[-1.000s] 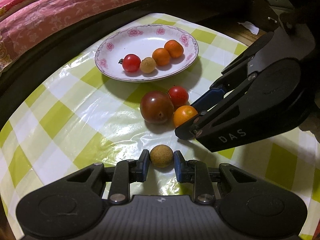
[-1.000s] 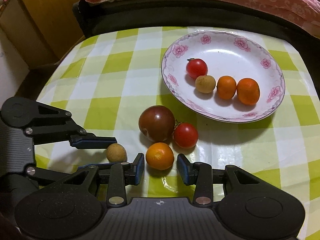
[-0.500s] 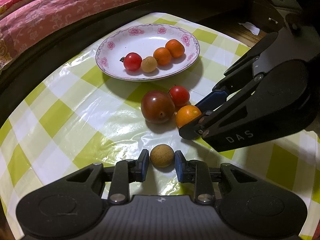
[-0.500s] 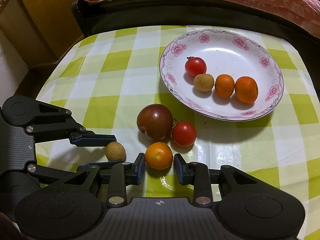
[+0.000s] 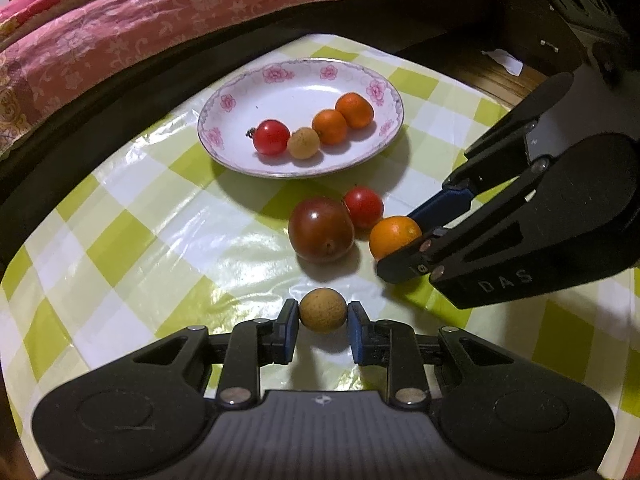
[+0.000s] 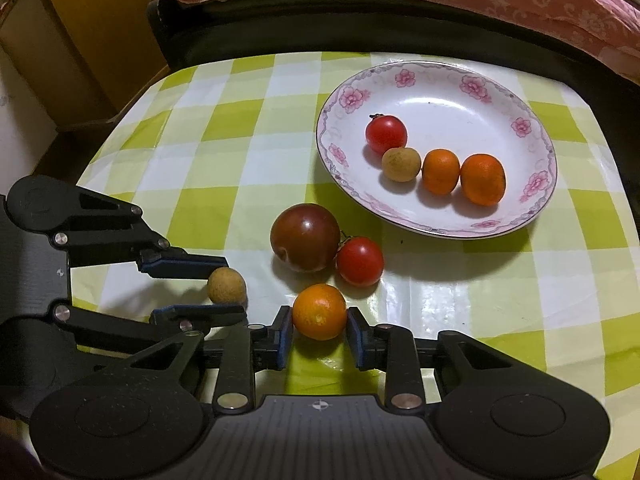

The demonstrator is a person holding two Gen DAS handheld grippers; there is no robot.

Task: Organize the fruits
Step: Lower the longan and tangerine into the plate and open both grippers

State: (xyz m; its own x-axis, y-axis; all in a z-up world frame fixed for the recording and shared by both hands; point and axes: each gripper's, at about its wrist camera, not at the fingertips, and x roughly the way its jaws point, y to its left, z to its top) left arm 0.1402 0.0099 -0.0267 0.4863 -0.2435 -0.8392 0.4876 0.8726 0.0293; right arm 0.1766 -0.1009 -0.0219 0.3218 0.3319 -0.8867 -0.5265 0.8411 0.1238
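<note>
Both grippers are down on the checked tablecloth [image 6: 248, 120], side by side; the left gripper [image 5: 323, 322] has its blue pads pressed against a small tan longan [image 5: 323, 311], clamped from both sides; the right gripper [image 6: 319, 330] is closed around a small orange [image 6: 319, 311], pads touching its flanks, the fruit sitting on the cloth between them. Just beyond the orange, a big dark-red tomato [image 6: 305, 237] and a small red cherry tomato [image 6: 359, 261] sit touching each other, loose on the cloth; further back, the floral plate [image 6: 532, 200] holds four pieces in a curved row: a cherry tomato [image 6: 386, 134], a second longan [image 6: 401, 164], and two more small oranges [image 6: 441, 171] beside it; a pink quilt [image 5: 120, 20] lies behind the table.
</note>
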